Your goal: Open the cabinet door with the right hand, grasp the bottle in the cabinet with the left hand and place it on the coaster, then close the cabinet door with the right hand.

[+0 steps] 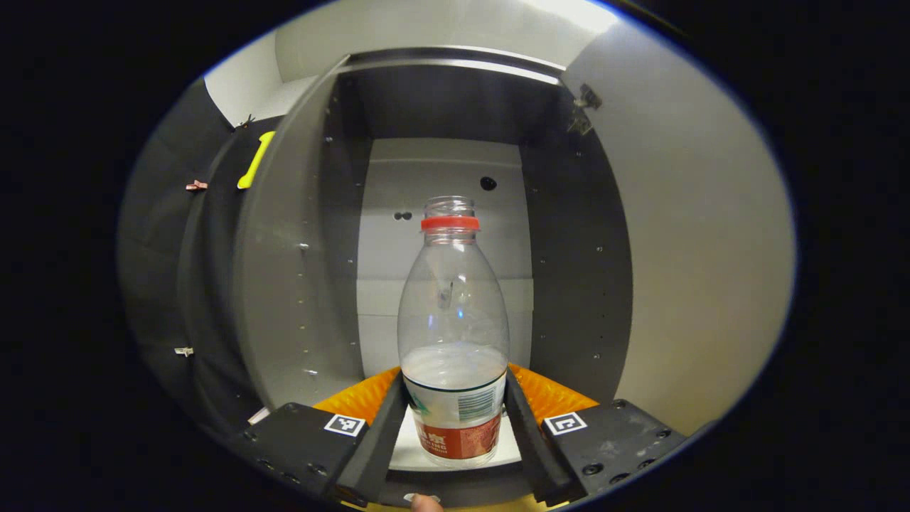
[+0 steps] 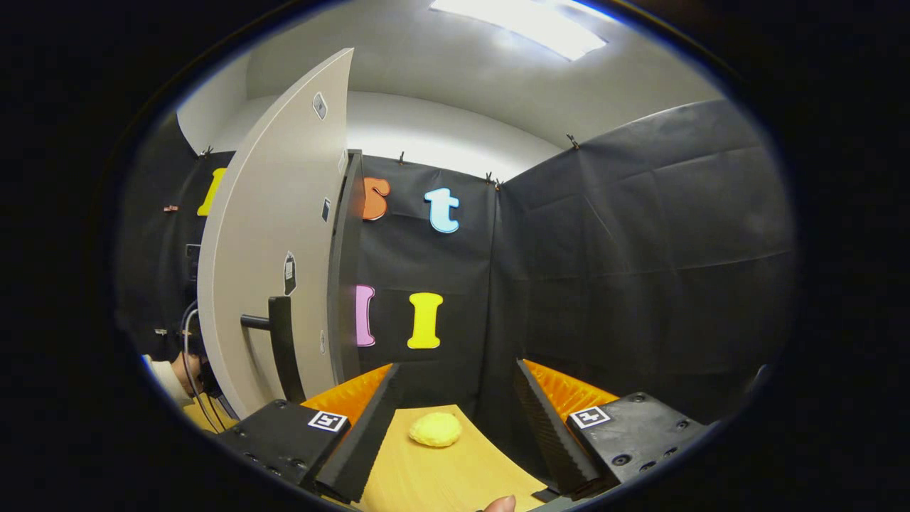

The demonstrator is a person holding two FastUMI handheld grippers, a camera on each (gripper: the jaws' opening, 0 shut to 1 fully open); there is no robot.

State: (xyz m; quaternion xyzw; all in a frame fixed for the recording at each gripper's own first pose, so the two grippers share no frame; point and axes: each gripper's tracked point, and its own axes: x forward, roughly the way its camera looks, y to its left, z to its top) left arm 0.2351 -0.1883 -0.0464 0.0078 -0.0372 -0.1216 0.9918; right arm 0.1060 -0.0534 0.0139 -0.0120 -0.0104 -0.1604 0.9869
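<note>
1. The bottle (image 1: 455,334) stands upright in the open cabinet (image 1: 455,163), capless, its labelled base between the fingers of the left gripper (image 1: 455,419).
2. Both fingers press against its sides.
3. The right gripper (image 2: 455,419) is wide apart, holding nothing, beside the open door (image 2: 274,270).
4. A yellow coaster (image 2: 435,429) lies on the table (image 2: 441,476) between its fingers.

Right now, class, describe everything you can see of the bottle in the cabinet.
The bottle is clear plastic, uncapped, with a red ring at its neck and a white-and-red label round its base. It looks almost empty, the lower part whitish. It stands upright on the pale cabinet shelf, between the left gripper fingers, which sit close against its lower sides; whether they press on it is unclear.
</note>
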